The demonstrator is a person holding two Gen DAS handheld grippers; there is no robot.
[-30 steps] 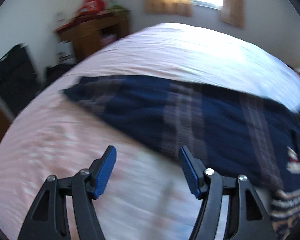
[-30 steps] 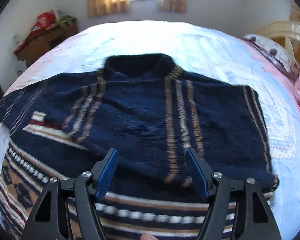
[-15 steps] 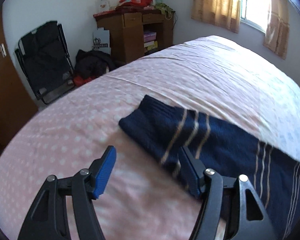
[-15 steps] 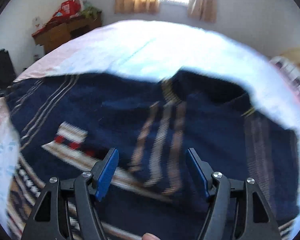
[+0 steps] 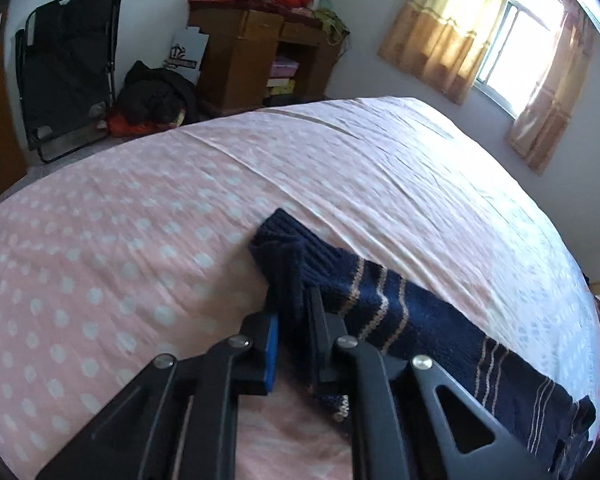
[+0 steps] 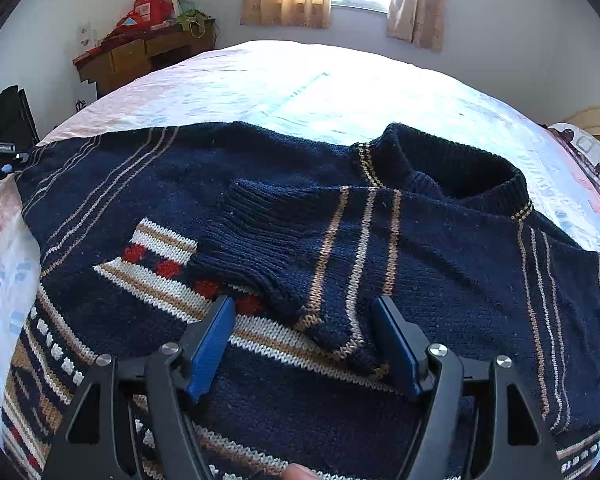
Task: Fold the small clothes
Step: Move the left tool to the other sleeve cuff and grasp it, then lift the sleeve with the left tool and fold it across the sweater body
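The navy sweater [image 6: 440, 264] lay spread flat on the pink dotted bedsheet [image 5: 100, 248], its collar [image 6: 460, 168] toward one o'clock from the right wrist and its patterned hem running off the near edge at seven. One sleeve [image 6: 300, 240] had been folded across the chest, ribbed cuff at about ten o'clock from the right gripper [image 6: 304, 340]. That gripper hung just above the folded sleeve with its blue pads spread wide, the sleeve's lower edge sitting between them but gripped by neither; it was released.

Over on the other side, the left gripper [image 5: 292, 332] had just clamped down, and its jaws were clenched on the other sleeve [image 5: 380, 304] a little behind the cuff [image 5: 280, 240]. The dark knit bunched up between the pads, and the cuff stuck out past the fingertips toward twelve o'clock. The rest of that sleeve trailed away to four o'clock, toward the body of the garment.

There was plenty of bare sheet around the gripped cuff, from nine o'clock right round to two. The bed's far edge curved off at eleven o'clock, and beyond it stood a wooden desk [image 5: 252, 56], a black folding chair [image 5: 64, 64] and a dark heap on the floor [image 5: 156, 96]. A curtained window [image 5: 512, 28] let light in at one o'clock.
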